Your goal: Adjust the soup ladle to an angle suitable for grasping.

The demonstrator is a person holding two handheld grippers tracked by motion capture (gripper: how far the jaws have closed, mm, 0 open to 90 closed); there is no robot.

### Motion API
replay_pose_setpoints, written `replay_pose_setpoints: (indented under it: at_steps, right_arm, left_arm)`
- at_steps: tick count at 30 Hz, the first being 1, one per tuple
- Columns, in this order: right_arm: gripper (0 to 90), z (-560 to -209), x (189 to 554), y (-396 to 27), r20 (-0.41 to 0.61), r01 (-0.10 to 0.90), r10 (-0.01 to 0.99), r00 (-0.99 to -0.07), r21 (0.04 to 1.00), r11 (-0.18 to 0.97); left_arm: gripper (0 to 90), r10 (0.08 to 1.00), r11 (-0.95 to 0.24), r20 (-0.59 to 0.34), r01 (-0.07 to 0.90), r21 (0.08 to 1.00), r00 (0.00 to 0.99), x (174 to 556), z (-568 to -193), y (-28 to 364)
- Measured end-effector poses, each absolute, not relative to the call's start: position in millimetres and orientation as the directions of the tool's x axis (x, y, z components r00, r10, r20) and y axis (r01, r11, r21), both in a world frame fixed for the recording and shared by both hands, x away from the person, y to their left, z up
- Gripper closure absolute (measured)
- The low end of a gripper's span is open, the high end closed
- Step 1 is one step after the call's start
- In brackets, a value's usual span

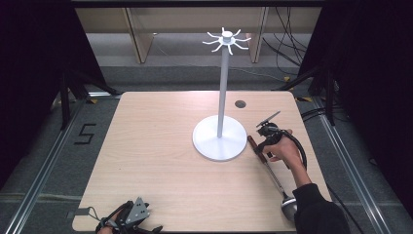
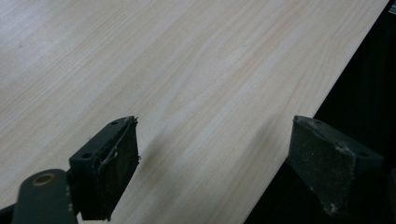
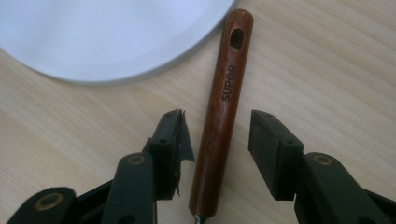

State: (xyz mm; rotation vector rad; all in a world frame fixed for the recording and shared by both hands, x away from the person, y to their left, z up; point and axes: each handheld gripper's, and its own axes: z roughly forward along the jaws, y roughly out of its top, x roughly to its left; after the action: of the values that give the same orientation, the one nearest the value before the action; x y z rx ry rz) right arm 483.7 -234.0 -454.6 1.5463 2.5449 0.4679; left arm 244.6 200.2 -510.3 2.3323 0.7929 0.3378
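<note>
Pale wood grain covers the table [image 1: 160, 161] in the high view, where a white hook stand [image 1: 220, 137] rises from its round base near the middle, its ring of curved hooks at the top bare. To the right of that base lies a ladle [image 1: 269, 168], its wooden handle toward the stand and its metal bowl near the table's front edge beside the person's sleeve. The right gripper [image 1: 265, 139] is held low over the handle end, while the left gripper [image 1: 127, 220] sits well apart at the front left edge of the table. In the left gripper view, the two black jaws stand wide apart over bare wood at the table's edge, nothing between them: that tool is released and idle. In the right gripper view, the reddish-brown ladle handle [image 3: 219, 126] lies flat on the table between the jaws, its hanging hole just beside the rim of the stand base [image 3: 107, 42]. A gap shows on both sides of the handle, so the pads do not yet press on it; the jaws bracket it without clenching. By my reading, the work is at its start: the approach is made, but the grasp, the lift and hanging the ladle by its hole on a hook are all left to do.
</note>
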Motion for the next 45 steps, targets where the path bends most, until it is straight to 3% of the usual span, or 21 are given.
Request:
replay_pose_setpoints:
  at_steps: [18,33,45]
  right_arm:
    - [65.2,-467,492,-234,0.033,0.848,0.872,-0.489,0.255,0.465]
    - [66.9,-473,492,-231,0.023,0.838,0.857,-0.514,0.227,0.496]
    - [71.4,-470,491,-232,0.053,0.852,0.877,-0.478,0.27,0.448]
  left_arm:
    - [15.4,0.619,-0.611,0.035,0.453,0.649,0.785,245,-510,200]
    - [15.4,0.619,-0.607,0.041,0.445,0.659,0.784,245,-509,201]
    - [15.5,0.619,-0.608,0.042,0.444,0.658,0.784,245,-509,201]
